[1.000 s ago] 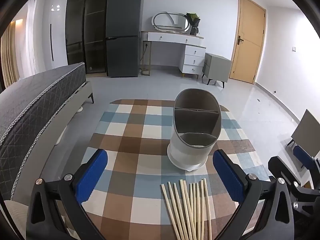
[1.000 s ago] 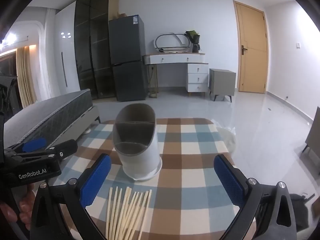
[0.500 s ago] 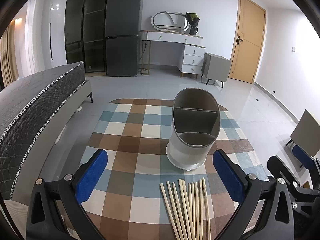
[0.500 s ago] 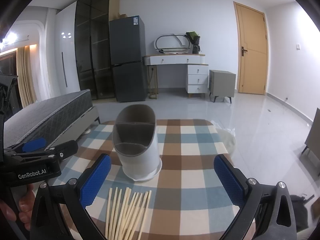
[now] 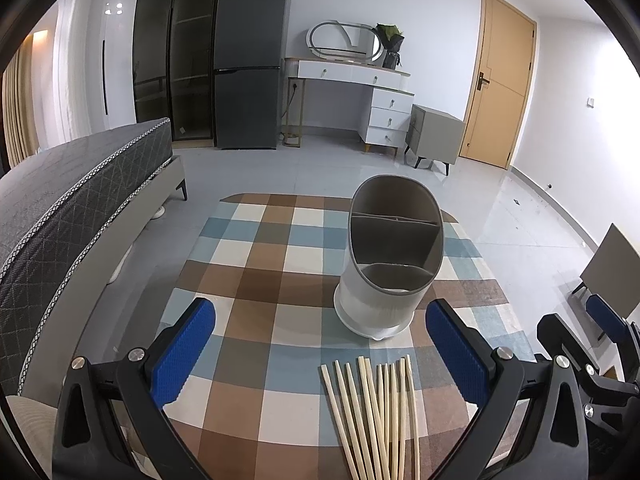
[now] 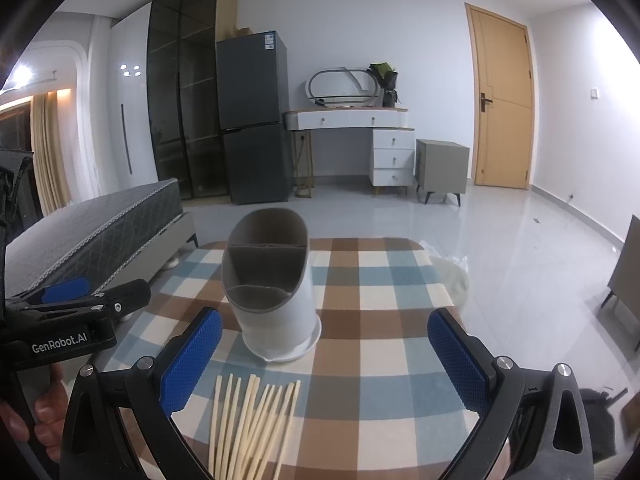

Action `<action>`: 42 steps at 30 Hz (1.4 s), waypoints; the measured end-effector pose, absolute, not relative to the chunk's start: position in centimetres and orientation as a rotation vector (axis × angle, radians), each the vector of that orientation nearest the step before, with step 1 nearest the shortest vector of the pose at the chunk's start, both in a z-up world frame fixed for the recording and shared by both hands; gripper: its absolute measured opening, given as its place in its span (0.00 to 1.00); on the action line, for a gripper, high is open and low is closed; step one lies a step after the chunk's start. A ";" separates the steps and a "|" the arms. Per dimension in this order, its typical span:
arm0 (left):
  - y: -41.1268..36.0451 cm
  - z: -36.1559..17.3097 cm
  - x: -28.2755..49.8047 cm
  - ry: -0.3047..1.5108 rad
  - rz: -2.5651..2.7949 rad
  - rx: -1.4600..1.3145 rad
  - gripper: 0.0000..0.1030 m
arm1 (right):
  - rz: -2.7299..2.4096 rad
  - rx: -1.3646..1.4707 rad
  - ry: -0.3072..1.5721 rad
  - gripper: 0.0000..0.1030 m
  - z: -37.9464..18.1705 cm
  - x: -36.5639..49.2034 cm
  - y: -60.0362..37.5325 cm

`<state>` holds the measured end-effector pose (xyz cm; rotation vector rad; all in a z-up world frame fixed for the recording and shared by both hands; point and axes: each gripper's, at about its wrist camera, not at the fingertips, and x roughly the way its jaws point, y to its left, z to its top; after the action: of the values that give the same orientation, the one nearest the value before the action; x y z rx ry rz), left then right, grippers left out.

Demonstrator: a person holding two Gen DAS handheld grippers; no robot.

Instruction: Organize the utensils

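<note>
No chopsticks [image 5: 376, 412] collected yet: my left gripper [image 5: 320, 354] and right gripper [image 6: 324, 354] hover spread and empty, so next I lower onto one for the holder [image 5: 390, 260].

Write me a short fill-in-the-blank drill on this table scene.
1. The chopsticks lie on the checked ___.
2. The utensil holder contains ___ chopsticks.
3. The jaws of the left gripper and right gripper stand ___.

Missing words: tablecloth; no; open
</note>
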<state>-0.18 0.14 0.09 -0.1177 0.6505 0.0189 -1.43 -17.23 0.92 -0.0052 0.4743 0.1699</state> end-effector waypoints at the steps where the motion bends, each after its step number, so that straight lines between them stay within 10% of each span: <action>1: 0.1 0.1 -0.2 0.650 0.018 -0.118 0.99 | 0.170 -0.005 0.473 1.00 0.9 -1.4 -17.2; 42: 0.4 -1.2 1.0 0.734 0.010 -0.142 0.99 | 0.171 0.031 0.497 1.00 0.6 -0.5 -17.3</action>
<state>1.03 0.37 -1.19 -0.1417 0.7341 0.0098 -0.52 -17.27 0.63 0.0310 0.4968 0.1712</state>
